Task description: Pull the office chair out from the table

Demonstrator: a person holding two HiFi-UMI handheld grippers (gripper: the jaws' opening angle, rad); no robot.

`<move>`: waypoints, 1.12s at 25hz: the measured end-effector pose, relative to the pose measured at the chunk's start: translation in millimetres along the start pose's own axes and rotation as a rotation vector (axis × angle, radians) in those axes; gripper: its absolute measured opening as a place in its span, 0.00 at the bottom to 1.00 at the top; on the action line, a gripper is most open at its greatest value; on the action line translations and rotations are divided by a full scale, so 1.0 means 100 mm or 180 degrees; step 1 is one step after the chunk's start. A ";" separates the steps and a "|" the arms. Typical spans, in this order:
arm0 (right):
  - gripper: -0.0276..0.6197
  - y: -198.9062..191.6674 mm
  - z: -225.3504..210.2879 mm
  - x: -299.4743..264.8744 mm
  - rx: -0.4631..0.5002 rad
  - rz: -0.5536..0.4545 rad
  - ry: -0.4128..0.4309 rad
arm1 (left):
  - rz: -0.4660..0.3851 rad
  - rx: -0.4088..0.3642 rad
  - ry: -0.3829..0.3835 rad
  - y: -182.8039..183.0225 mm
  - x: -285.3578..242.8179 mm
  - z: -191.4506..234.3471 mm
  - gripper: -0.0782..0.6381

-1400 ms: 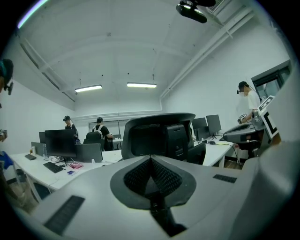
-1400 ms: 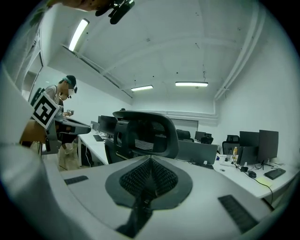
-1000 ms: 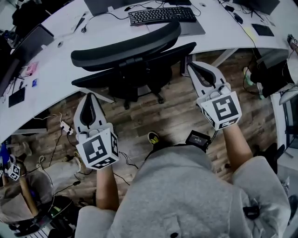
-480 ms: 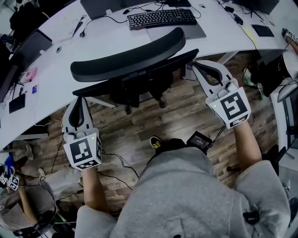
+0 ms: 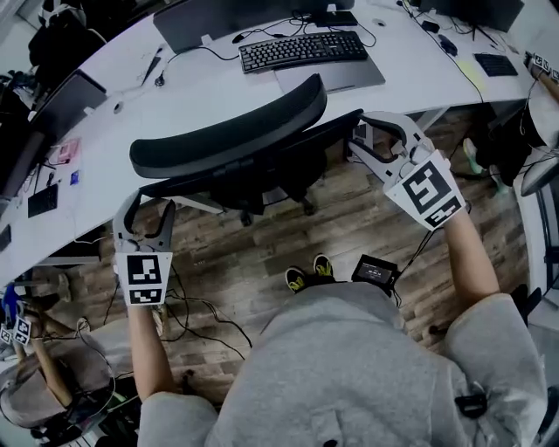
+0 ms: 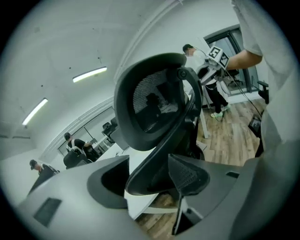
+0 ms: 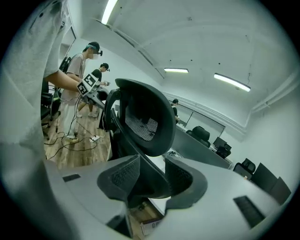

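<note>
At the left claw [image 5: 145, 209]: its two jaws are standing apart and have just been opening. The near side edge of the chair [image 5: 229, 140] back is lying between them. One jaw is sitting right by that edge, and a gap is showing at the other jaw.
At the right claw [image 5: 360, 134]: its jaws are standing apart too and have just been opening. The other side edge of the chair back is running between them and is nearly filling the gap. I cannot tell if the pads are touching it.
Person [image 5: 349, 375]: wearing a grey top, the person is reaching both arms forward and holding one claw at each side of the chair.
Chair: it is black and is standing on the wood floor [image 5: 349, 218] with its back facing the person. It is sitting pushed in close to the table [image 5: 201, 87].
Table: it is white and is curving around. A black keyboard [image 5: 301, 51] is lying on it just behind the chair, and a dark screen [image 5: 227, 17] is standing further back.
Floor: wires [image 5: 196, 306] are lying near the left claw. Two shoes [image 5: 306, 275] with yellow on them are peeking out in front of the grey top.
Room: other people [image 7: 79, 79] are standing far off.
</note>
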State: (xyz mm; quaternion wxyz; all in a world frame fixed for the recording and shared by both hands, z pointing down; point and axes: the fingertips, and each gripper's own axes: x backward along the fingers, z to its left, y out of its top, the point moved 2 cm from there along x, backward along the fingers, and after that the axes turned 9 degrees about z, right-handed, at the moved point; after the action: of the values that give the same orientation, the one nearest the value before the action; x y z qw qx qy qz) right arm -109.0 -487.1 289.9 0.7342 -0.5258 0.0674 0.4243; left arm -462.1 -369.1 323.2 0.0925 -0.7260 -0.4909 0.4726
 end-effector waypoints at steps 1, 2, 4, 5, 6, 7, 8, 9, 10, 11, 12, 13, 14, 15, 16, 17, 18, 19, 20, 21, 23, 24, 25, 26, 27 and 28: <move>0.29 -0.04 0.00 -0.02 0.0108 0.0061 0.0035 | 0.0078 -0.0134 -0.0016 -0.02 -0.05 -0.01 0.47; 0.32 -0.07 0.00 -0.06 0.0246 0.0138 0.0086 | 0.0178 -0.0271 -0.0034 -0.06 -0.12 -0.02 0.49; 0.35 -0.14 0.03 -0.17 0.0514 0.0285 0.0197 | 0.0384 -0.0477 -0.0094 -0.17 -0.23 -0.01 0.54; 0.36 -0.17 0.05 -0.22 0.0604 0.0343 0.0243 | 0.0430 -0.0530 -0.0127 -0.20 -0.28 0.00 0.56; 0.36 -0.19 0.06 -0.28 0.0668 0.0399 0.0283 | 0.0435 -0.0552 -0.0159 -0.19 -0.33 0.00 0.57; 0.37 -0.21 0.06 -0.34 0.0725 0.0463 0.0323 | 0.0429 -0.0557 -0.0192 -0.17 -0.37 0.00 0.58; 0.38 -0.23 0.06 -0.41 0.0786 0.0534 0.0362 | 0.0437 -0.0568 -0.0219 -0.16 -0.43 0.00 0.58; 0.39 -0.25 0.05 -0.48 0.0848 0.0600 0.0402 | 0.0469 -0.0590 -0.0241 -0.17 -0.49 0.01 0.58; 0.39 -0.27 0.05 -0.55 0.0902 0.0652 0.0440 | 0.0514 -0.0610 -0.0265 -0.19 -0.55 0.02 0.58; 0.40 -0.28 0.05 -0.61 0.0952 0.0691 0.0470 | 0.0561 -0.0613 -0.0297 -0.21 -0.62 0.01 0.58; 0.40 -0.30 0.04 -0.67 0.1006 0.0731 0.0497 | 0.0603 -0.0605 -0.0336 -0.23 -0.67 0.00 0.58; 0.40 -0.32 0.05 -0.72 0.1072 0.0778 0.0524 | 0.0640 -0.0606 -0.0368 -0.25 -0.72 -0.01 0.58; 0.40 -0.35 0.05 -0.78 0.1146 0.0831 0.0555 | 0.0673 -0.0631 -0.0379 -0.26 -0.77 -0.01 0.58; 0.40 -0.37 0.06 -0.84 0.1223 0.0886 0.0586 | 0.0708 -0.0679 -0.0374 -0.27 -0.81 0.00 0.58; 0.40 -0.39 0.06 -0.90 0.1307 0.0939 0.0610 | 0.0749 -0.0740 -0.0367 -0.28 -0.86 0.00 0.58; 0.40 -0.42 0.07 -0.97 0.1405 0.0993 0.0625 | 0.0796 -0.0807 -0.0368 -0.29 -0.91 0.01 0.58; 0.40 -0.45 0.08 -1.04 0.1518 0.1051 0.0637 | 0.0847 -0.0889 -0.0377 -0.31 -0.96 0.01 0.58; 0.39 -0.49 0.10 -1.11 0.1645 0.1113 0.0652 | 0.0898 -0.0994 -0.0380 -0.33 -1.01 0.00 0.58; 0.39 -0.54 0.12 -1.18 0.1779 0.1168 0.0657 | 0.0928 -0.1111 -0.0360 -0.34 -1.06 -0.01 0.58; 0.39 -0.57 0.13 -1.25 0.1903 0.1189 0.0624 | 0.0909 -0.1214 -0.0313 -0.34 -1.10 0.00 0.58; 0.24 -0.57 0.11 -1.32 0.2018 0.1110 0.0478 | 0.0756 -0.1346 -0.0278 -0.30 -1.10 0.00 0.41; 0.23 -0.56 0.10 -1.31 0.2025 0.1081 0.0446 | 0.0695 -0.1395 -0.0329 -0.29 -1.09 -0.01 0.38; 0.23 -0.57 0.11 -1.30 0.2028 0.1092 0.0452 | 0.0672 -0.1447 -0.0404 -0.29 -1.08 -0.04 0.35; 0.22 -0.59 0.11 -1.29 0.2031 0.1131 0.0470 | 0.0676 -0.1503 -0.0474 -0.30 -1.07 -0.06 0.33; 0.22 -0.60 0.10 -1.29 0.2030 0.1176 0.0481 | 0.0689 -0.1555 -0.0523 -0.30 -1.07 -0.07 0.31; 0.22 -0.61 0.09 -1.29 0.2025 0.1211 0.0477 | 0.0695 -0.1590 -0.0547 -0.30 -1.07 -0.07 0.30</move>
State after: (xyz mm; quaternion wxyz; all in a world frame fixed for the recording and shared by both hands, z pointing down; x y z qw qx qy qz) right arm -151.4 -556.1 407.8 0.7619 -0.2791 0.3457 0.4713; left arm -482.7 -437.4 408.7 -0.1827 -0.7321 -0.5171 0.4040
